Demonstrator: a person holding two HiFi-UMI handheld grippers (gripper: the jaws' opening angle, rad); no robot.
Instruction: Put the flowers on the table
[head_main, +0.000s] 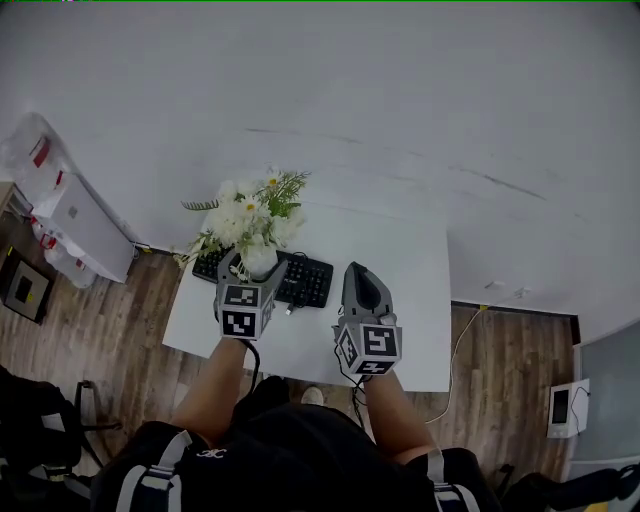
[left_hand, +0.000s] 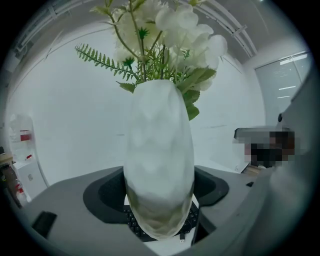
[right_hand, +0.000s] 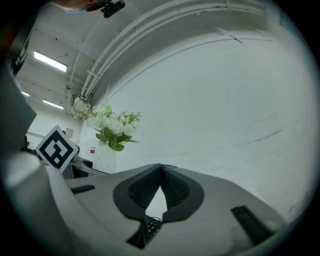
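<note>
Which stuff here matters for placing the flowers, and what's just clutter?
Job:
- flowers
- white vase, clamped in the left hand-held gripper
- white table

Lying about:
- black keyboard on the table
- right hand-held gripper, shut, empty

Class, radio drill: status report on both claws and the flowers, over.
Left claw shut on vase of flowers, upright. Right claw shut, empty. Keyboard lies on table beneath it.

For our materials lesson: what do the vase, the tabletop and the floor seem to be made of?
Vase: probably frosted glass, dimpled and matt; its base looks translucent, though ceramic is possible.
Tabletop: smooth white laminate or painted board, no grain.
Floor: brown wood or wood-look planks, with visible seams.
</note>
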